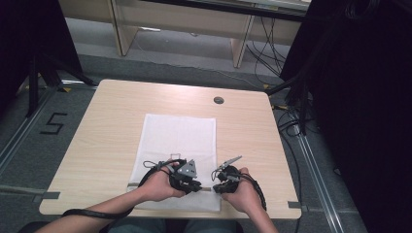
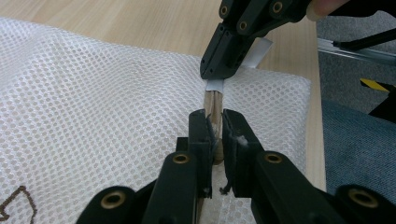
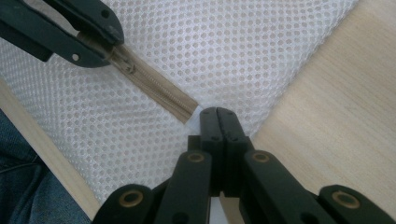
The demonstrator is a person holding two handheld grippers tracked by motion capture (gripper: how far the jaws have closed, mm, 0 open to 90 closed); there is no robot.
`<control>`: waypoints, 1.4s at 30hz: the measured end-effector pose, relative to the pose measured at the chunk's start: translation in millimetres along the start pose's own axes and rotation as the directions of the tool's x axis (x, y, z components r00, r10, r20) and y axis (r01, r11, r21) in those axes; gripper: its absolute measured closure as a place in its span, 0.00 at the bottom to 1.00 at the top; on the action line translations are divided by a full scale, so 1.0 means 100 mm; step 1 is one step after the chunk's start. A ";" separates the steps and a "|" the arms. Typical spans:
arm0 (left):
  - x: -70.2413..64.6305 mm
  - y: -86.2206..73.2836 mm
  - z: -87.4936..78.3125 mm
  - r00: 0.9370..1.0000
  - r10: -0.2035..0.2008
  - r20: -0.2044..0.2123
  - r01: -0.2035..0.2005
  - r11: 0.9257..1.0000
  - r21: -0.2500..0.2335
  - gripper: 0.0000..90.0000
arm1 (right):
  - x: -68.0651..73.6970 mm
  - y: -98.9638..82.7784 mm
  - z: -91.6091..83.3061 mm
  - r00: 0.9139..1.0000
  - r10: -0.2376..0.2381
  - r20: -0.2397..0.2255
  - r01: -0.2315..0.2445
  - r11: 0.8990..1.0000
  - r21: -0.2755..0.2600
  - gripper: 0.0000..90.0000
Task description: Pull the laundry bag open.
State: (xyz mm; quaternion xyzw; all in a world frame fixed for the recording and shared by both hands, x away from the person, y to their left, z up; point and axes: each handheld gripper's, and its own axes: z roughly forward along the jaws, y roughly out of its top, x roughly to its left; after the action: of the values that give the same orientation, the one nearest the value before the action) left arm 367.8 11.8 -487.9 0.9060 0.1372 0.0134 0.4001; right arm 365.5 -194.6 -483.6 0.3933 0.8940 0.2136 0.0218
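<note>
Near the table's [image 1: 97,145] front edge, bare wood flanks the mesh bag [image 1: 180,136]; my left gripper [image 2: 214,128] pinches its zipper [image 3: 159,91], my right gripper [image 3: 217,116] clamps the white end tab [image 2: 215,85].

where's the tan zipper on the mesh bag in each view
High view: the zipper is a short strip at the mesh bag's near edge, between the two tools.
Left gripper view: centre, running away from the camera, clamped in the left tool.
Right gripper view: upper left to centre, a diagonal tan strip ending at the right tool.
Shared landmark: the white tab at the zipper's end, where the right tool pinches.
</note>
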 end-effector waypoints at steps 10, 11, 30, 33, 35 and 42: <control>0.00 0.00 -0.01 1.000 0.009 -0.001 -0.009 1.000 0.001 0.91 | 0.00 0.00 0.00 1.000 0.009 0.001 -0.009 1.000 0.008 1.00; -0.01 0.00 -0.01 1.000 0.010 0.000 -0.010 1.000 0.001 0.91 | 0.00 0.00 0.00 1.000 -0.002 0.000 0.002 1.000 0.000 1.00; 0.01 -0.03 -0.09 1.000 0.009 -0.006 -0.009 1.000 0.011 0.91 | 0.00 0.00 0.00 1.000 0.002 0.002 -0.002 1.000 0.003 1.00; 0.01 -0.04 -0.10 1.000 0.012 -0.005 -0.012 1.000 0.008 0.91 | 0.00 0.00 0.00 1.000 0.001 0.003 -0.001 1.000 0.003 1.00; 0.02 -0.04 -0.11 1.000 0.022 -0.004 -0.022 1.000 0.011 0.91 | 0.00 0.00 0.00 1.000 0.002 0.002 -0.002 1.000 0.002 1.00; 0.01 -0.07 -0.14 1.000 0.003 -0.003 -0.003 1.000 0.004 0.91 | 0.00 0.00 0.00 1.000 -0.001 0.001 0.001 1.000 0.001 1.00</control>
State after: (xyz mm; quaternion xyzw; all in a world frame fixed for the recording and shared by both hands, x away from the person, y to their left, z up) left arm 365.8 26.7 -483.0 0.9070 0.1363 0.0152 0.3981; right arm 365.5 -194.5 -483.5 0.3930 0.8943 0.2130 0.0221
